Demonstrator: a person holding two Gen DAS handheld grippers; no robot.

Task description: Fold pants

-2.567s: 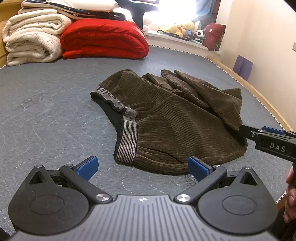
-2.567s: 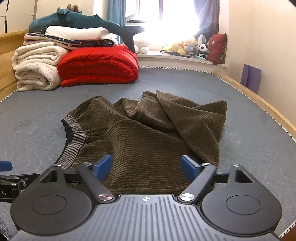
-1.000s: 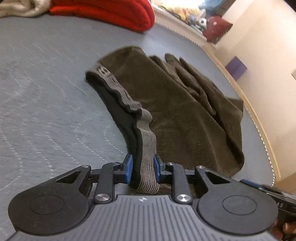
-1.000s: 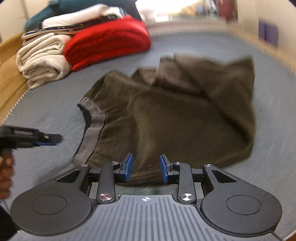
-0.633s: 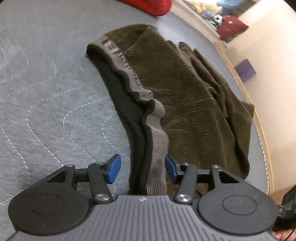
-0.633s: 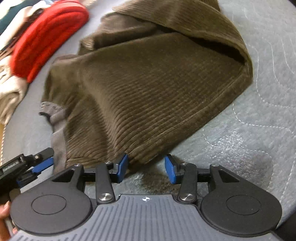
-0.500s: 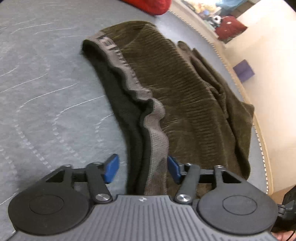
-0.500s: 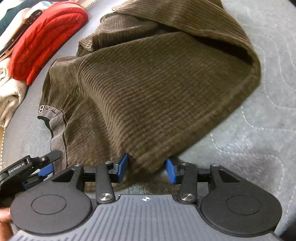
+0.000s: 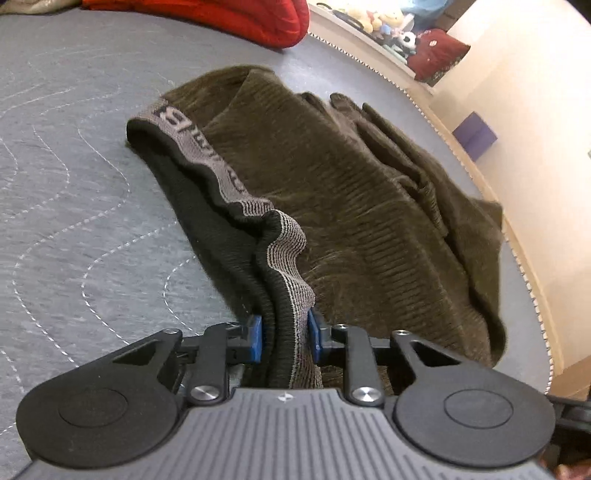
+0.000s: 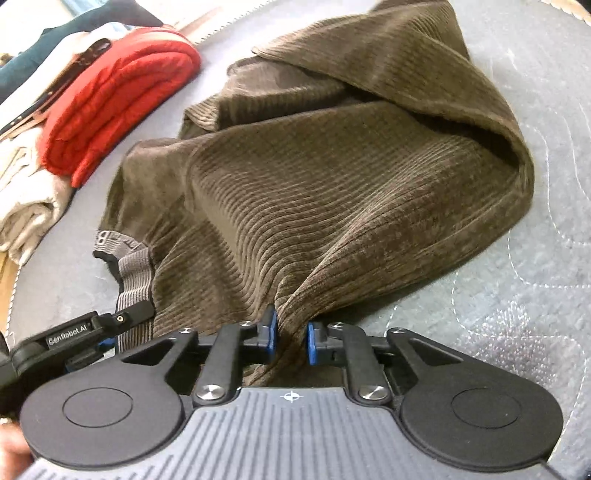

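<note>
Brown corduroy pants (image 9: 362,206) lie crumpled on the grey quilted mattress (image 9: 74,177). Their grey striped waistband (image 9: 288,258) runs toward me in the left wrist view, and my left gripper (image 9: 285,339) is closing on it, blue pads pressing the band from both sides. In the right wrist view the same pants (image 10: 332,177) spread ahead. My right gripper (image 10: 290,338) is closing on the near edge of the brown cloth, which bunches between its blue pads. The left gripper's black fingers (image 10: 122,317) show at the lower left, by the waistband (image 10: 133,273).
A folded red quilt (image 10: 114,99) and cream blankets (image 10: 26,206) are stacked at the far side of the mattress. A wooden bed edge (image 9: 517,236) and a cream wall run along the right. Soft toys (image 9: 369,18) sit on the far ledge.
Both grippers sank closer to the mattress, and their jaws went from spread wide around the cloth to pinched on it. The waistband and the near cloth edge now bunch between the pads.
</note>
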